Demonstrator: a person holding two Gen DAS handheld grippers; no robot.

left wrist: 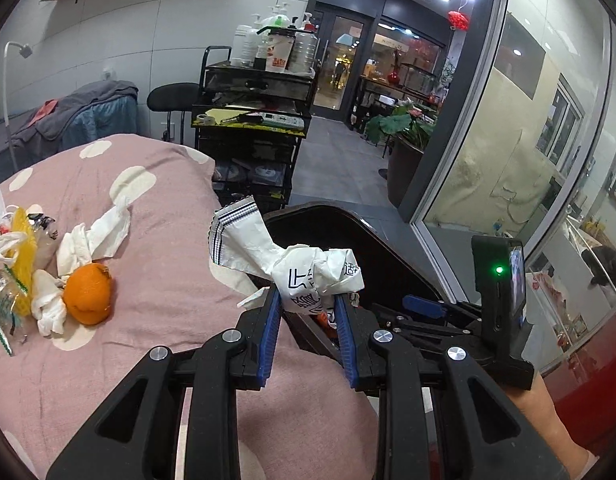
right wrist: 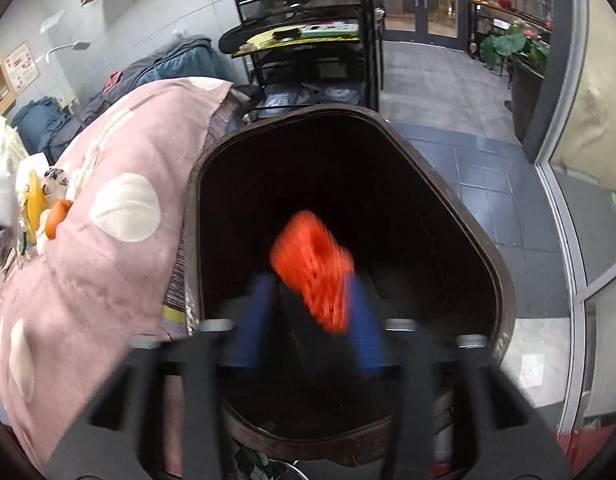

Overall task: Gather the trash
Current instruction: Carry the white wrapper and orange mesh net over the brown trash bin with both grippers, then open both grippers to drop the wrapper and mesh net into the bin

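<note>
My left gripper is shut on a crumpled white printed wrapper, held at the near rim of the dark trash bin. My right gripper is over the open bin, its jaws apart. A blurred orange-red mesh piece lies between and just ahead of its fingers, against the right finger; I cannot tell whether it is held or falling. More trash lies on the pink bed cover: an orange peel, white tissues and yellow and clear wrappers. The pile also shows in the right wrist view.
A black wire cart with bottles stands behind the bed. Grey and blue clothes lie on a chair at back left. A glass wall and a potted plant are to the right of the bin.
</note>
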